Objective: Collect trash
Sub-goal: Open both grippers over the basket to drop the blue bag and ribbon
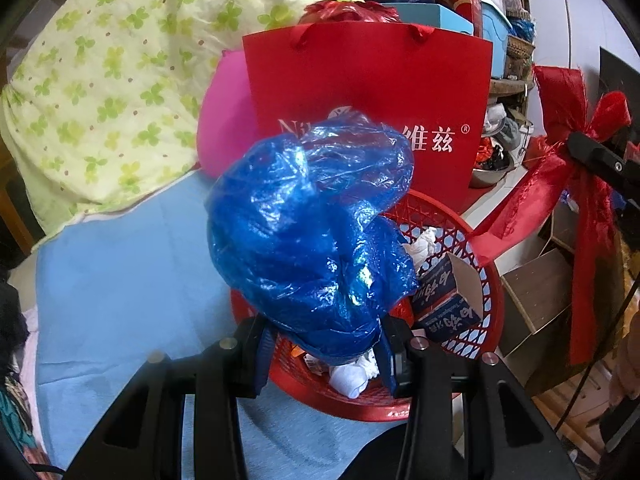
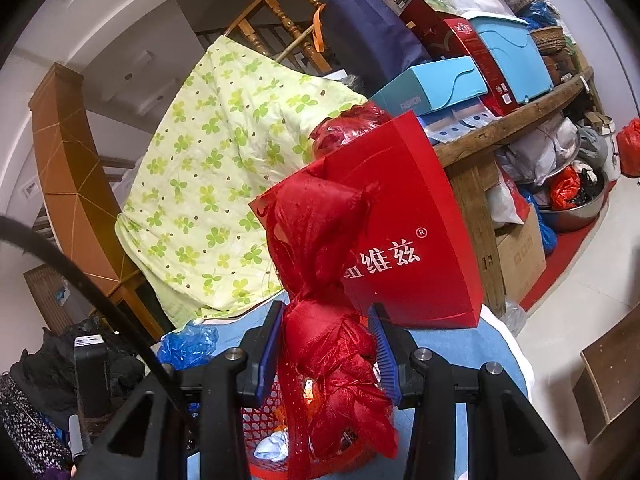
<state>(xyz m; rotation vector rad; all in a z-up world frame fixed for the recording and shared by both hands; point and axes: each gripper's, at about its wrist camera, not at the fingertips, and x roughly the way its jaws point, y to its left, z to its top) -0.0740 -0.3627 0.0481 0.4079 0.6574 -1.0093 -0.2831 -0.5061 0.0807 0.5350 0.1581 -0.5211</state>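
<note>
Left wrist view: the left gripper (image 1: 326,354) has its fingers clamped on a crumpled blue plastic bag (image 1: 312,228) above the red basket (image 1: 486,276). Right wrist view: the right gripper (image 2: 328,350) has its fingers clamped on a red ribbon bow (image 2: 328,280) over that basket.

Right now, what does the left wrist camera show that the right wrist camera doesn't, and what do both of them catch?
Only the left wrist view shows the left tongs gripping the crumpled blue plastic bag over the basket, plus the blue cartons lying in it. Only the right wrist view shows the right tongs shut on the red mesh fabric, and a wooden stair railing. Both show the red basket, the red paper bag and the green-patterned quilt.
</note>
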